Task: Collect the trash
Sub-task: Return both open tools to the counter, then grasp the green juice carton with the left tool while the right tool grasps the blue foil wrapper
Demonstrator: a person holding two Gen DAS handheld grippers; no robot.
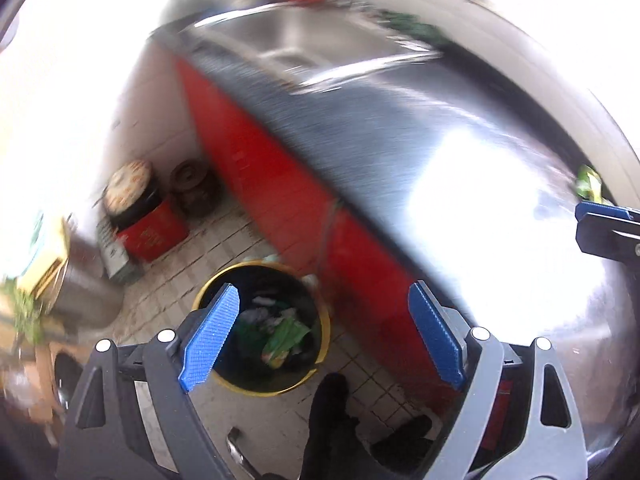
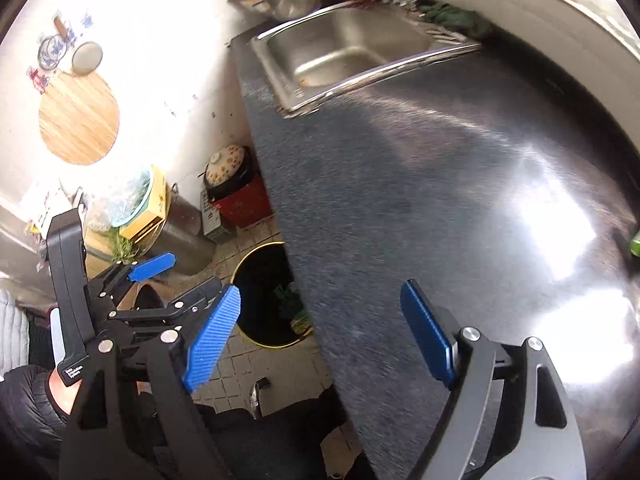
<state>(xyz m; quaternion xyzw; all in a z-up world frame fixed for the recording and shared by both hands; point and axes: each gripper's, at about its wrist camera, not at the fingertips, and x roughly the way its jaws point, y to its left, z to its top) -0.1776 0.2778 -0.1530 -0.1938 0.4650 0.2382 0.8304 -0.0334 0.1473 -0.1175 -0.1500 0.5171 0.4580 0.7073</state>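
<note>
A yellow-rimmed black trash bin (image 1: pixel 262 328) stands on the tiled floor beside the red cabinet, with green and pale scraps of trash (image 1: pixel 286 336) inside. My left gripper (image 1: pixel 324 340) is open and empty, hanging over the bin. The bin also shows in the right wrist view (image 2: pixel 266 304), partly hidden by the counter edge. My right gripper (image 2: pixel 320 336) is open and empty above the dark countertop (image 2: pixel 420 200). The left gripper shows at the left of that view (image 2: pixel 160 280). A green scrap (image 1: pixel 588 184) lies on the counter at the far right, by the right gripper's fingertips (image 1: pixel 600 212); it also shows in the right wrist view (image 2: pixel 635 246).
A steel sink (image 2: pixel 352 52) is set into the far end of the counter, with a green cloth (image 2: pixel 456 16) behind it. On the floor by the wall stand a pot on a red box (image 2: pixel 236 188), a metal drum (image 2: pixel 184 232) and a yellow box. A person's dark leg is below.
</note>
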